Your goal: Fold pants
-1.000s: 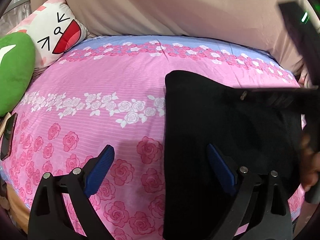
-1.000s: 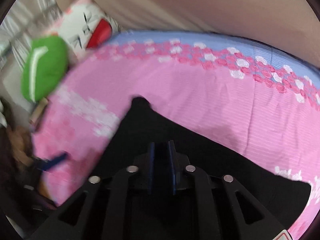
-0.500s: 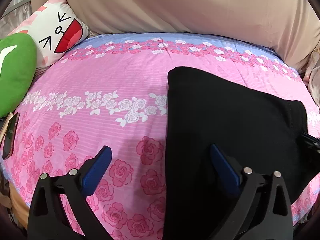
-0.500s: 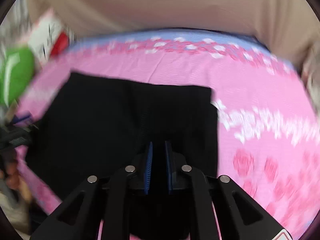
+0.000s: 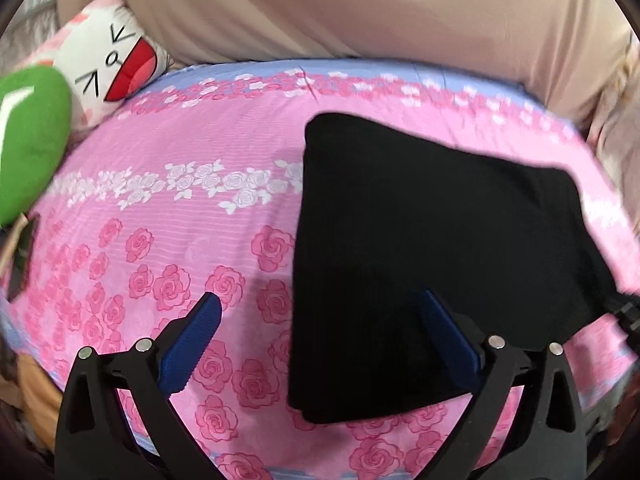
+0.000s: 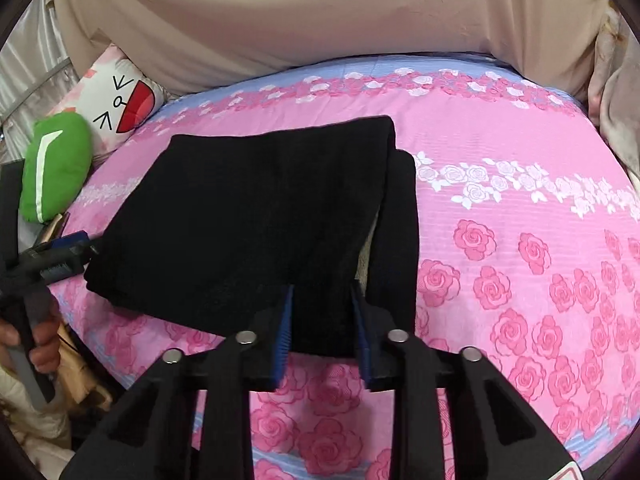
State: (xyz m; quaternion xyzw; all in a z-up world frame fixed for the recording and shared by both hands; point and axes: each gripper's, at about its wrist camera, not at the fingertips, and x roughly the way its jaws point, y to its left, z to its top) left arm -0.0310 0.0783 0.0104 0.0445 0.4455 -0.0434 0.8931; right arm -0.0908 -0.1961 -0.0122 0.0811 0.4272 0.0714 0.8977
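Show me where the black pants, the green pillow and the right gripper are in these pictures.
black pants (image 6: 248, 220): right wrist view, middle of the folded top layer.
green pillow (image 6: 56, 172): right wrist view, centre of its green face.
right gripper (image 6: 322, 336): right wrist view, midway between its blue fingertips.

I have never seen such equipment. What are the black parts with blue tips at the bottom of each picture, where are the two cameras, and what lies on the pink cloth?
There is no robot. A person holds one hand tool in each hand, and each tool has two fingers with blue pads. A wide-angle camera sits on each tool and looks forward along its fingers. One picture comes from the left gripper, the other from the right gripper. Both are open and hold nothing. Folded black pants lie on a pink rose bedsheet. The right gripper's fingers stand on either side of the near edge of the pants. At the far left are a green cushion and a white cartoon-face pillow.
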